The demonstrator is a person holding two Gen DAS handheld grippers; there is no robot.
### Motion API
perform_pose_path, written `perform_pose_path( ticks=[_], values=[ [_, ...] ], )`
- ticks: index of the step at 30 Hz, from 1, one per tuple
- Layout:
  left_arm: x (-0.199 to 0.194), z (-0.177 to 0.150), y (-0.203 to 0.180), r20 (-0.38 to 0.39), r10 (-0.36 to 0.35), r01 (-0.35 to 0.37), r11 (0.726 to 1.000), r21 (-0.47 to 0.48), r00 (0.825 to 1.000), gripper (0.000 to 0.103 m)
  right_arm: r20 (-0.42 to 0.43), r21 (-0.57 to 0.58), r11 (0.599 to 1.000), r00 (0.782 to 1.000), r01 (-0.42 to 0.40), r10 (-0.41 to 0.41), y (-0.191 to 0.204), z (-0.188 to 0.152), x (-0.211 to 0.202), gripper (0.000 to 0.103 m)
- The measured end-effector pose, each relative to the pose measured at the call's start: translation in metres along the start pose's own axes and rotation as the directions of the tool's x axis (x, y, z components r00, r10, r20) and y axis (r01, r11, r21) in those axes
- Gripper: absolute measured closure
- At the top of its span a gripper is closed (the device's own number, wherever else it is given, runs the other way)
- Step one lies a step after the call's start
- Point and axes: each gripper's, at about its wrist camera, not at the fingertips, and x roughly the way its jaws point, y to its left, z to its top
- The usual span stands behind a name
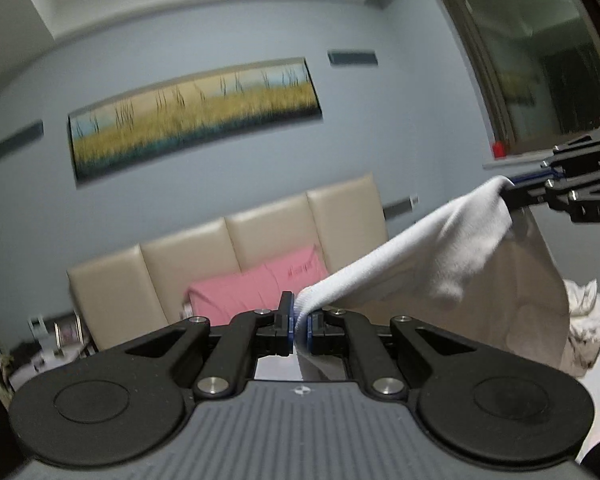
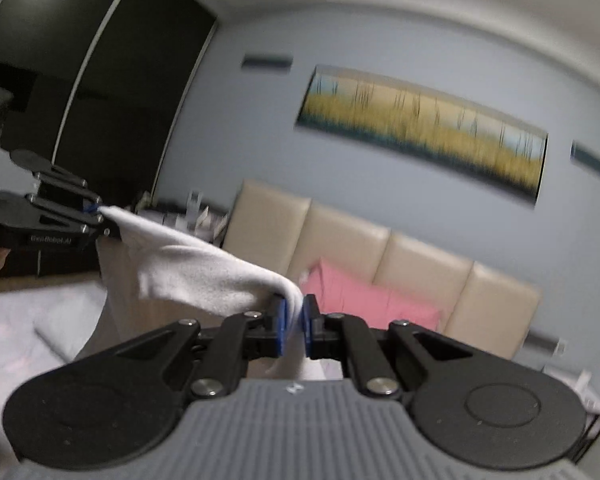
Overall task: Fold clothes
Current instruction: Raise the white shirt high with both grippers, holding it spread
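a home bedroom: beige padded leather headboard (image 1: 228,264) with a pink pillow (image 1: 260,288), long framed meadow painting (image 1: 196,116) on pale blue wall, dark sliding wardrobe doors (image 2: 100,92).

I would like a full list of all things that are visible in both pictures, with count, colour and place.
garment: 1, white, held up in the air between both claws
pillow: 1, pink, against the headboard
headboard: 1, beige, padded, below the painting
painting: 1, yellow field, on the blue wall
clothes pile: 1, white, on the bed at right
window: 1, dark, right wall
wardrobe: 1, black, left side
left claw: 1, black, blue pads, shut on garment
right claw: 1, black, blue pads, shut on garment
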Motion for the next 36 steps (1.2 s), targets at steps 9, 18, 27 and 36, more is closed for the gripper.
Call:
perform_pose_path(
  ticks=[9, 18, 27, 36],
  values=[
    [-0.022, 0.001, -0.022, -0.026, -0.101, 0.101, 0.995, -0.005, 0.995, 0.099, 0.153, 0.116, 0.993, 0.988, -0.036, 0.018, -0.027, 0.045, -0.055, 0.103],
    [0.025, -0.051, -0.030, -0.214, -0.146, 0.132, 0.988, -0.077, 0.966, 0.099, -0.101, 0.265, 0.951, 0.977, -0.157, 0.190, 0.018, -0.044, -0.022, 0.103],
    [0.034, -0.041, -0.001, -0.215, -0.137, 0.097, 0.977, -0.188, 0.967, 0.099, -0.192, 0.295, 0.945, 0.960, -0.142, 0.205, 0.100, -0.106, -0.020, 0.040],
    [0.033, -0.034, 0.007, -0.188, -0.148, 0.101, 0.966, -0.237, 0.971, 0.099, -0.282, 0.252, 0.965, 0.949, -0.067, 0.140, 0.174, -0.155, -0.011, 0.028]
  ],
)
